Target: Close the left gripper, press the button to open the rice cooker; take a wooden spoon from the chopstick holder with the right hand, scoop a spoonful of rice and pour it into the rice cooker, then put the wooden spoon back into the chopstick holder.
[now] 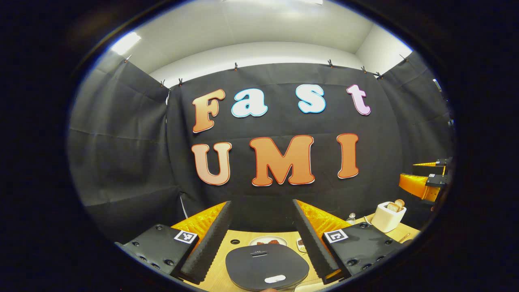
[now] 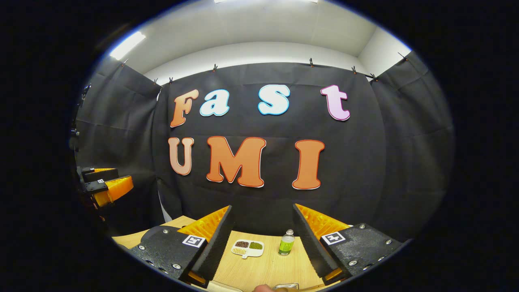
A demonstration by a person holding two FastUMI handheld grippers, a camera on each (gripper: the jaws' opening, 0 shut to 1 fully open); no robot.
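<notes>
The rice cooker (image 1: 263, 265) sits low between my left gripper's fingers, its dark lid shut and a pale button (image 1: 275, 279) at the near edge. My left gripper (image 1: 261, 205) is open, held above the cooker and holding nothing. It also appears far off at the left edge of the right gripper view (image 2: 121, 176). A white chopstick holder (image 1: 388, 219) with wooden spoon handles (image 1: 397, 204) stands at the right of the table. My right gripper (image 2: 262, 207) is open and holds nothing. In the left gripper view it hangs above the holder (image 1: 407, 174).
The wooden table (image 2: 267, 267) carries a divided dish of grains (image 2: 247, 248) and a green bottle (image 2: 286, 243). Behind the cooker lie a plate of red food (image 1: 267, 241) and a small dish (image 1: 301, 244). Black cloth walls close the booth on three sides.
</notes>
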